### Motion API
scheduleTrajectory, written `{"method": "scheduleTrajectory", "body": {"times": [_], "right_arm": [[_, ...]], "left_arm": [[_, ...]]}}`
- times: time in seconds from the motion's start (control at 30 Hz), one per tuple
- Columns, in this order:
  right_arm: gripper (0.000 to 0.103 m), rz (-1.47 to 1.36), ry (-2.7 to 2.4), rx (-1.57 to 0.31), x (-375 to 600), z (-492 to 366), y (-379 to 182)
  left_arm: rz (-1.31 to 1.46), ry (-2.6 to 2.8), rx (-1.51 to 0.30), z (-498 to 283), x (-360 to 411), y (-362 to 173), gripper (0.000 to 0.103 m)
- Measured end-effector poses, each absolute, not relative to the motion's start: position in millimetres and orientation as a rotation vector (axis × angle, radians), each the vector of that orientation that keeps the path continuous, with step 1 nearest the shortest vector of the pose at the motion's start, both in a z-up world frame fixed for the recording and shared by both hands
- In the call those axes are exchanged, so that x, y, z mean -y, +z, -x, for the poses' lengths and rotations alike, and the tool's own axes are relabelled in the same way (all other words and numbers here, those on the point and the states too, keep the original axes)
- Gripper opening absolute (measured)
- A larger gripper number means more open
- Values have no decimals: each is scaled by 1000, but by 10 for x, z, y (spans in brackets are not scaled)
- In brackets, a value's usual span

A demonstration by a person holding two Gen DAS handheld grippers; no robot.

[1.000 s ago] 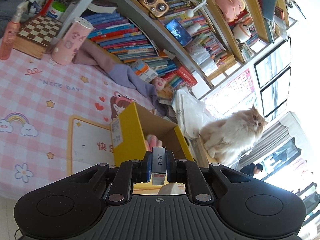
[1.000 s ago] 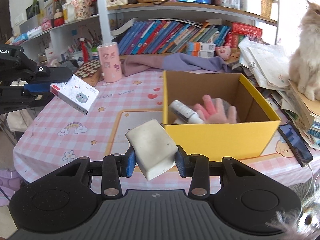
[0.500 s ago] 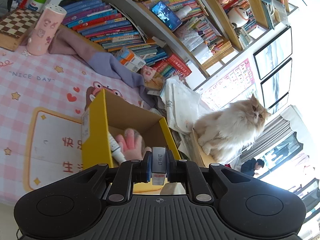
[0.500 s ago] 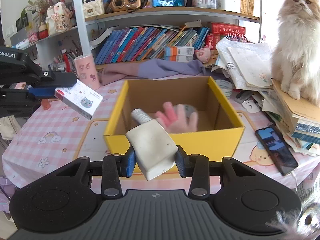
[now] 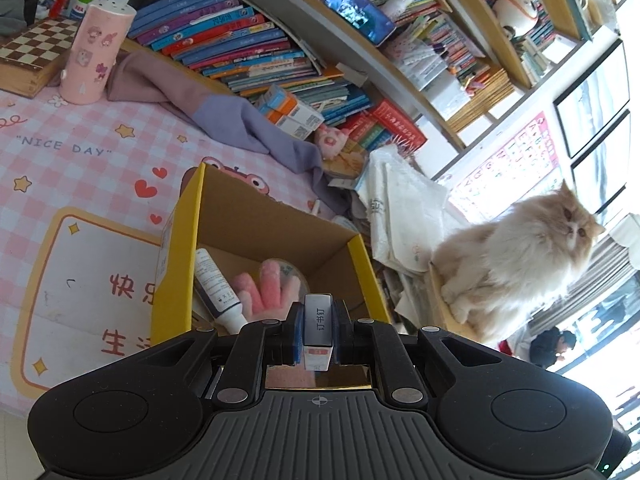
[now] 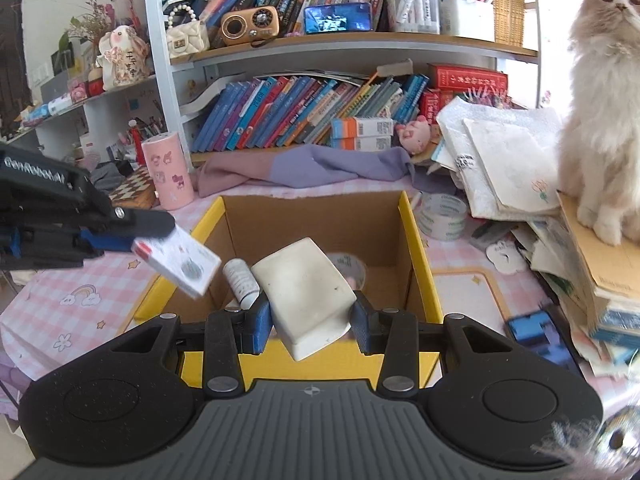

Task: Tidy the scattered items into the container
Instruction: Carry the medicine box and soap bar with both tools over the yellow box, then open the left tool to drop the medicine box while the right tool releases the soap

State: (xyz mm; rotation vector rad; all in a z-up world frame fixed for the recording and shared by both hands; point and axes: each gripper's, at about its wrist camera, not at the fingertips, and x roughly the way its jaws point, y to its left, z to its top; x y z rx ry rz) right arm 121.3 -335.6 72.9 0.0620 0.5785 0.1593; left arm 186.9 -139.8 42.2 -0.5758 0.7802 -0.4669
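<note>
An open yellow cardboard box stands on the pink checked tablecloth, also seen in the left wrist view. Inside it lie a white bottle and a pink glove. My left gripper is shut on a small flat white staple box, seen edge-on. In the right wrist view that staple box hangs over the yellow box's left rim, held by the left gripper. My right gripper is shut on a cream-white block, held above the box's near wall.
A fluffy cat sits on piled papers and books at the right. A tape roll and a phone lie right of the box. Behind it are a purple cloth, a pink cylinder, a chessboard and full bookshelves.
Both grippers have moved in towards the yellow box with their loads. The box now sits centred and closer in both views, and the staple box has come over its left rim.
</note>
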Motion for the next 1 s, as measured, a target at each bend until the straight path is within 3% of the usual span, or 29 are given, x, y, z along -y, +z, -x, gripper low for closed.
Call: {"method": "scheduleTrajectory", "body": {"times": [1.0], "right_arm": [[38, -20, 334, -737, 3311, -2034, 173]], "left_arm": [[291, -233, -884, -2095, 1781, 24, 13]]}}
